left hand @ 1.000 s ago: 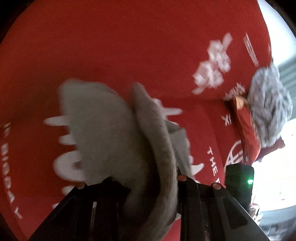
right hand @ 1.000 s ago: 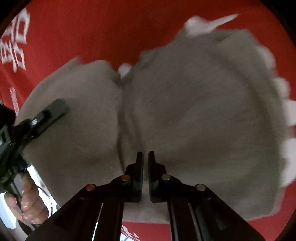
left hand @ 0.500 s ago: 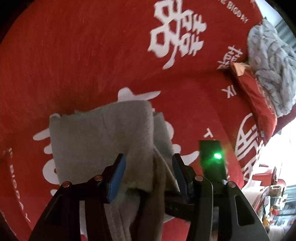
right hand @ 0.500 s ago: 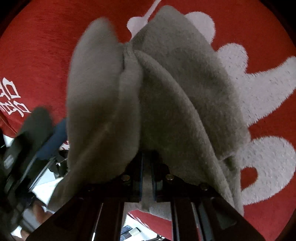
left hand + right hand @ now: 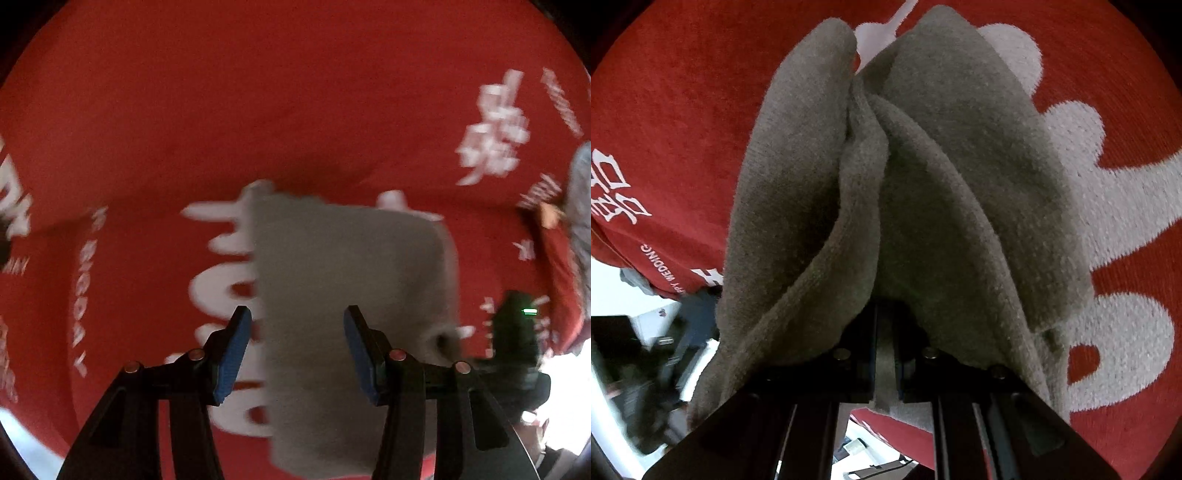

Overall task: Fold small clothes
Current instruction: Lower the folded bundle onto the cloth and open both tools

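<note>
A small grey fleece garment (image 5: 347, 295) lies folded on the red cloth (image 5: 258, 110) with white lettering. My left gripper (image 5: 295, 350) is open and empty, its blue-padded fingers (image 5: 232, 354) spread above the garment's near part. My right gripper (image 5: 885, 354) is shut on the grey garment (image 5: 923, 166), which drapes in folds over its jaws and hides the fingertips. The right gripper's dark body (image 5: 517, 343) with a green light shows at the right of the left wrist view.
A grey knitted item (image 5: 580, 221) lies at the far right on the red cloth. The cloth's edge (image 5: 665, 284) and a cluttered floor area (image 5: 646, 350) show at the lower left of the right wrist view.
My left gripper has opened wider, let go of the garment and pulled back. The right gripper stays shut on the garment, which now hangs in clearer folds over it.
</note>
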The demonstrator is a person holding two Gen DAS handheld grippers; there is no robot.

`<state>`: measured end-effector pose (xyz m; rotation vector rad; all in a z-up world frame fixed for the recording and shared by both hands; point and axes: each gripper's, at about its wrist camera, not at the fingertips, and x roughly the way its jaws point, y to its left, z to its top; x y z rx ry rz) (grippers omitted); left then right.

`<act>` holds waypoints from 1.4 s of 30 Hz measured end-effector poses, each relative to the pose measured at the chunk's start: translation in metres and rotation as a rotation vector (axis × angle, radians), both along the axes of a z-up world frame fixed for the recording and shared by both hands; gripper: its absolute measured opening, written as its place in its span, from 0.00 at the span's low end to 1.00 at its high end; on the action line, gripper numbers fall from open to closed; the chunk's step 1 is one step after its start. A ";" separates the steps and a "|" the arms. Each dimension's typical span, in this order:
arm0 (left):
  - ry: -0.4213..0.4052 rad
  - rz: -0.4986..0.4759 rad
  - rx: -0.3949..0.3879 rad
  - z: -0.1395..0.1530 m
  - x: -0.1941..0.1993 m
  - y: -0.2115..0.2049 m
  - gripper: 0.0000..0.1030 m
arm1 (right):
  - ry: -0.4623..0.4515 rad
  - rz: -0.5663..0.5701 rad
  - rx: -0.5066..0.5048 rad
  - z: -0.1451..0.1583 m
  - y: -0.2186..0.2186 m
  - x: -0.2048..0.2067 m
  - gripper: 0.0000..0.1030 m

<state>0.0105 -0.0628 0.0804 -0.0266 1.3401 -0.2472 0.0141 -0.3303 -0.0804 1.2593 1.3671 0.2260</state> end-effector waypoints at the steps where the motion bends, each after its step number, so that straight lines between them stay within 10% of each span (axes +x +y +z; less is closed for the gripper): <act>1: 0.015 0.024 0.008 -0.007 0.001 0.009 0.52 | -0.007 -0.018 0.005 0.001 -0.003 0.000 0.10; 5: 0.070 0.060 0.044 -0.030 -0.001 0.027 0.52 | -0.036 -0.121 0.053 0.004 -0.017 -0.009 0.12; 9: 0.114 0.064 0.051 -0.048 -0.004 0.026 0.52 | -0.029 -0.244 0.133 0.004 -0.041 -0.020 0.51; 14: 0.119 0.042 0.055 -0.052 -0.009 0.015 0.52 | -0.058 -0.420 0.274 -0.001 -0.065 -0.034 0.66; 18: 0.118 0.036 0.065 -0.051 -0.008 0.010 0.52 | -0.079 -0.350 0.321 0.004 -0.064 -0.020 0.74; 23: 0.113 0.038 0.078 -0.048 -0.007 0.011 0.52 | -0.035 -0.107 0.130 0.014 -0.039 0.014 0.68; 25: 0.108 0.040 0.086 -0.047 -0.007 0.011 0.52 | -0.018 0.029 -0.006 0.022 -0.026 0.031 0.17; 26: 0.105 0.042 0.085 -0.045 -0.007 0.011 0.52 | -0.021 0.078 -0.059 0.026 -0.021 0.036 0.15; 33: 0.072 -0.020 0.117 -0.043 -0.008 -0.001 0.52 | -0.274 0.160 -0.257 0.099 -0.016 0.035 0.13; 38: 0.099 -0.013 0.129 -0.055 -0.012 -0.001 0.52 | -0.057 0.197 -0.415 0.057 -0.028 0.027 0.18; 42: 0.107 -0.029 0.142 -0.051 -0.015 0.011 0.52 | 0.009 0.074 -0.352 0.050 -0.052 0.009 0.37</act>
